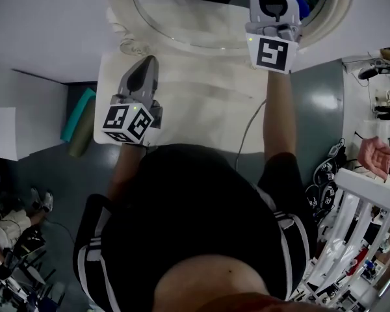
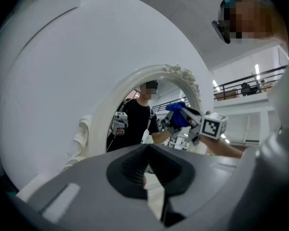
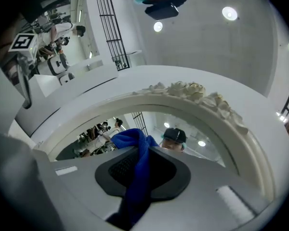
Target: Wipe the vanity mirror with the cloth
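Right gripper [image 1: 273, 2] is clamped on the blue cloth [image 3: 137, 172], up at the right side of the mirror [image 1: 195, 18]. Left gripper [image 1: 147, 64] hangs low over the table [image 1: 201, 109], jaws closed on nothing. I'd press the cloth wad onto the glass, not the jaw tips, and overlap strokes. The mirror stands at the table's back edge facing the person. The oval is probably taller than wide, but the fisheye makes that iffy.
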A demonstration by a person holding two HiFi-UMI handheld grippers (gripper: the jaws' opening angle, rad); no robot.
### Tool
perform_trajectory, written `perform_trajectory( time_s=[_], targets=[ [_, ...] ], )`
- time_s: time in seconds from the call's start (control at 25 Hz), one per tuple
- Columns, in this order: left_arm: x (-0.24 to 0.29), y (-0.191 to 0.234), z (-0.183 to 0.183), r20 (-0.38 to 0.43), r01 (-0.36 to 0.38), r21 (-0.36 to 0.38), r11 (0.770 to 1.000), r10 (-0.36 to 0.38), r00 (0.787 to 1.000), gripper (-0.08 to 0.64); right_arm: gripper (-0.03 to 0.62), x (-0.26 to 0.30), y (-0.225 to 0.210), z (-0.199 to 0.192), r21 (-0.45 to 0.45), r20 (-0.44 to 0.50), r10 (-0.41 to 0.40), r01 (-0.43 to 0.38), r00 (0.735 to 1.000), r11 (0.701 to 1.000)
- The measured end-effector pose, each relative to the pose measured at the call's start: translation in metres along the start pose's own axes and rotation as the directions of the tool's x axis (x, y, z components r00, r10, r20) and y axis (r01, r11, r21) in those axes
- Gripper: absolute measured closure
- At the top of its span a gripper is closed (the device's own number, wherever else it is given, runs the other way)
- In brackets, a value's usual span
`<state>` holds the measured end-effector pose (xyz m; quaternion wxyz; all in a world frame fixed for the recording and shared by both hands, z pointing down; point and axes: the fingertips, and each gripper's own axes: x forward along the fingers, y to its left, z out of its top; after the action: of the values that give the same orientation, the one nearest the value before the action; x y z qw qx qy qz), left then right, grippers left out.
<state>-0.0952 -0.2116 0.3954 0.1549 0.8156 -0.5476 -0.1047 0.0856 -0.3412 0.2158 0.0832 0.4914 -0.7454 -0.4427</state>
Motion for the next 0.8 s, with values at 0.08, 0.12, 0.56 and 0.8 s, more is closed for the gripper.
perform_trajectory(
  time_s=[0.08, 0.12, 0.56, 0.8],
  targets=[
    [0.003, -0.001, -0.003, -0.010, 0.002, -0.003, 1.000, -0.002, 1.000, 0.549, 0.540, -0.009, 0.035, -0.021, 0.008, -0.037, 0.060, -0.059, 0.998, 0.998],
    [0.004, -0.001, -0.005, -0.016, 0.002, -0.005, 1.000, -0.002, 1.000, 0.549, 0.540, -0.015, 0.054, -0.032, 0.016, -0.044, 0.091, -0.091, 0.995, 0.996],
    [0.014, 0.013, -0.025, -0.072, -0.023, -0.023, 0.999, 0.021, 0.997, 0.549, 0.541, -0.076, 0.221, -0.150, 0.146, -0.148, 0.383, -0.363, 0.912, 0.920],
    [0.023, 0.015, -0.033, -0.097, -0.028, -0.025, 0.999, 0.025, 0.995, 0.549, 0.543, -0.089, 0.278, -0.191, 0.248, -0.251, 0.535, -0.481, 0.807, 0.841]
  ],
)
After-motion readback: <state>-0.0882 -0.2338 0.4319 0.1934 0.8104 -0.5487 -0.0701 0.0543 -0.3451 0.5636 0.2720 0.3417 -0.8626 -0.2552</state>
